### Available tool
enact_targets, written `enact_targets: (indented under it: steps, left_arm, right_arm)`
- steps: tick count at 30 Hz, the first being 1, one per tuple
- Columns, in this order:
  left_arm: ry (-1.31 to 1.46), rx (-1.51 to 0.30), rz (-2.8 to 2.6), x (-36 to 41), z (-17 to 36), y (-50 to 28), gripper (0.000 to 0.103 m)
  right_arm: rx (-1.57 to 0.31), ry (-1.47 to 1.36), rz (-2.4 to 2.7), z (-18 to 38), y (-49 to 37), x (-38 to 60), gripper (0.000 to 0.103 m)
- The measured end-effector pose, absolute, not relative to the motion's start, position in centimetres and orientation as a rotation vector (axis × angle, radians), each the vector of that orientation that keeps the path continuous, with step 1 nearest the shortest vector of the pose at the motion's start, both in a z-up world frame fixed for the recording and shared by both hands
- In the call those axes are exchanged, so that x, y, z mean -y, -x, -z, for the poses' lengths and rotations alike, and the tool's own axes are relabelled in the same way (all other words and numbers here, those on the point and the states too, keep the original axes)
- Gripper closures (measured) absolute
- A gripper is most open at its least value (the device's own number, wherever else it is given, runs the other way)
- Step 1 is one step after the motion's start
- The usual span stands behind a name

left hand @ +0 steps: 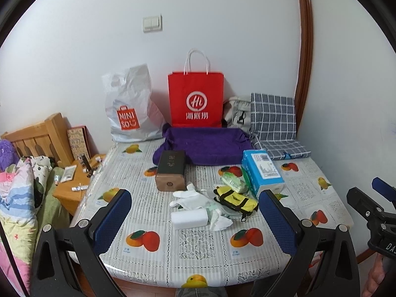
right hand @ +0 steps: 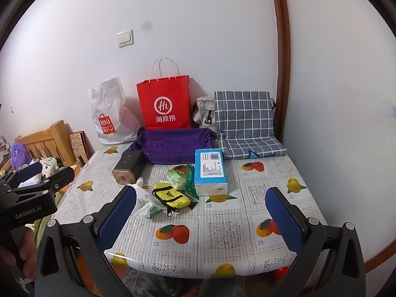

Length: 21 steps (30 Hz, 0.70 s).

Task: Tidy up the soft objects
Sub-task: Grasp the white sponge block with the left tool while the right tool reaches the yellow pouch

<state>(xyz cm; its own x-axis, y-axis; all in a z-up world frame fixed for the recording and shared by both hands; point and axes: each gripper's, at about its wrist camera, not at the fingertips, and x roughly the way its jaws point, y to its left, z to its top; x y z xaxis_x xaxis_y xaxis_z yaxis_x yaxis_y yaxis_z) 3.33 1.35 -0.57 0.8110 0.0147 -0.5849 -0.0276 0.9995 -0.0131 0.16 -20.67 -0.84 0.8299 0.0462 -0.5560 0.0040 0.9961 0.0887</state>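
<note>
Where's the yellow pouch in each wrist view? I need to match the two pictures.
Left wrist: yellow pouch sits right of centre, just inside the left gripper's right finger.
Right wrist: yellow pouch sits left of centre, near the right gripper's left finger.
Shared landmark: the blue tissue pack, behind and right of it.

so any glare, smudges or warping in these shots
Left wrist view: fisheye bends the door frame into a curve, corners go black, glare on the tablecloth at its near edge. Right wrist view: same bending and dark corners, a dark smudge on the wall right of the switch.
</note>
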Motion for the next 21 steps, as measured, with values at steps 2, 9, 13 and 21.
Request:
enact_targets:
  steps: [2,9,13,21]
  left_arm:
    - [0.029,-0.66,-0.032,-1.9,1.8,-4.7,0.0]
    - [0.049,-0.795,-0.04,-2.9,7.4,-9.0,0.0]
    - [0.047,-0.878,-0.034,-2.5,11.0,-11.2,0.0]
    - [0.036,-0.988,-0.038,-1.3,16.4,-14.2,0.0]
  right_arm:
    - [-0.611,-0.097,-0.023,1.6,-1.1,20.8,0.001]
    - [-0.706,-0.134,-0.03,6.3,-5.2,21.1,0.001]
    - [-0.771,-0.141,-0.042,9.1,-7.4,21.0,0.001]
    - [-0.884,-0.159,-0.039,14.3,-10.7,21.8,0.001]
